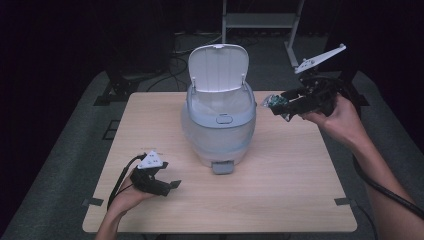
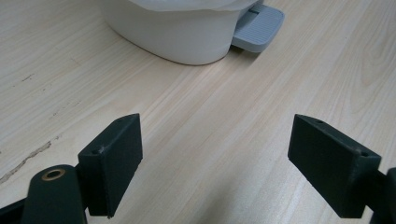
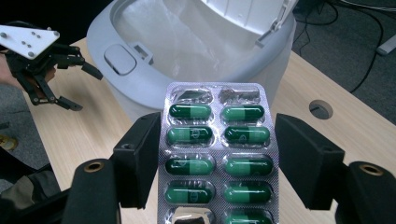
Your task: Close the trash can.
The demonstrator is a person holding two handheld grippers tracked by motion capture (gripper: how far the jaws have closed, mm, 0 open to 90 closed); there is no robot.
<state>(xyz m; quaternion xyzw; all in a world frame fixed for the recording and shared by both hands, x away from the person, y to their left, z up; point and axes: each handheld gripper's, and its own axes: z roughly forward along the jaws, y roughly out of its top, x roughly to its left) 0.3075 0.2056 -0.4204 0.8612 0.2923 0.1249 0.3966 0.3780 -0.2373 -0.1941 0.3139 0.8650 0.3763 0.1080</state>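
While the left gripper [image 1: 167,181] rests low over the near left part of the table [image 1: 280,200], its jaws stand wide apart with nothing between them; in the left gripper view only bare wood grain lies between the two black pads [image 2: 114,161]. The person's left hand [image 1: 131,192] supports this gripper from below, and its cable trails back toward the near edge.

Beyond it, at mid-table, stands the white pedal bin [image 1: 219,125]. Its grey foot pedal [image 1: 222,167] faces the person and sits on the tabletop. The lid [image 1: 219,67] is raised upright at the rear, and a translucent liner bag [image 3: 187,32] lines the open interior.

Farther back and to the right, the right gripper [image 1: 274,105] is held in the air by the right hand [image 1: 340,120], just beside the bin's right rim and pointing toward it. It carries a blister pack [image 3: 218,154] of green capsules. In the right gripper view the pack stands lengthwise between the two jaws; the left pad meets the foil edge, while a narrow gap appears at the right pad, so a firm clamp cannot be confirmed from that view. Two blisters at the far end of the pack are empty and crushed. The pack's far end points at the bin opening.
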